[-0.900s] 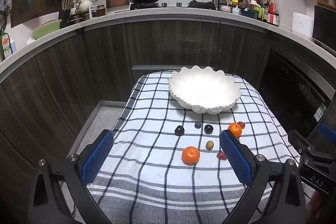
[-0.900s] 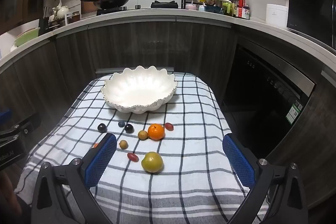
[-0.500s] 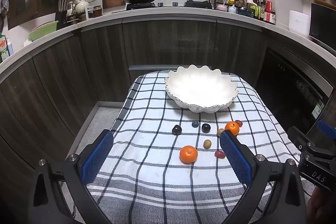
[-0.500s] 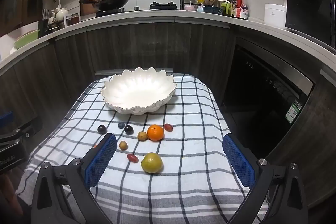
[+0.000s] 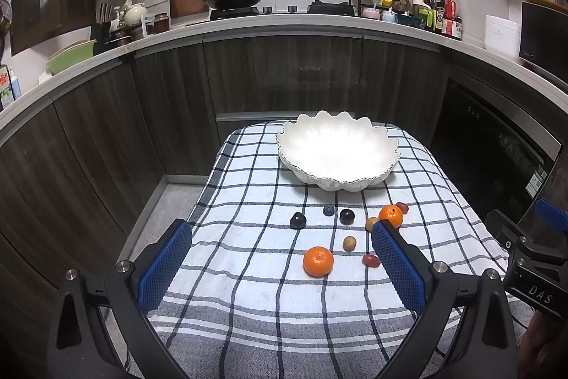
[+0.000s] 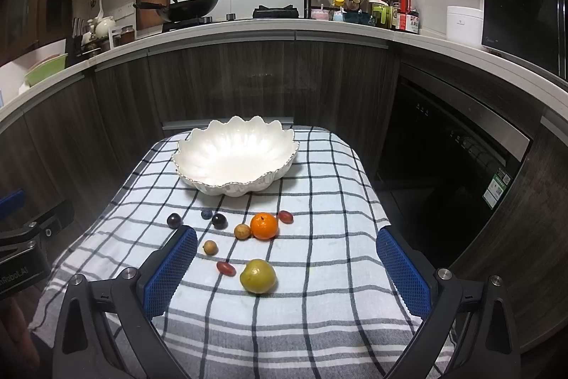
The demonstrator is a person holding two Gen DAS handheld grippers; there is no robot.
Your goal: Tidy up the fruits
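Round, smooth fruit skins on a soft checked white-and-blue cloth [image 6: 319, 272] over the table: likely to roll off toward the edge if nudged by a blue pad instead of pinched squarely. Tight clustering too: small tan round fruit [image 6: 242, 231] touching or just beside the far orange tangerine [image 6: 264, 225], so a bump there could scatter both. Soft red oval grape tomato [image 6: 226, 268] at 9 o'clock of the yellow-green round apple-like fruit [image 6: 257, 276], easy to crush or knock aside. Scalloped white ceramic bowl [image 6: 234, 155] at 12 o'clock, empty, could chip under a dropped fruit. Near orange tangerine [image 5: 318, 260] alone at 6 o'clock of the dark plums [image 5: 298, 221].

Left claw [image 5: 280, 258] spread to its widest, holding nothing, touching nothing, hovering above the cloth. Right claw [image 6: 287, 260] likewise spread wide, empty, clear of every fruit, with the yellow-green fruit framed between its pads.
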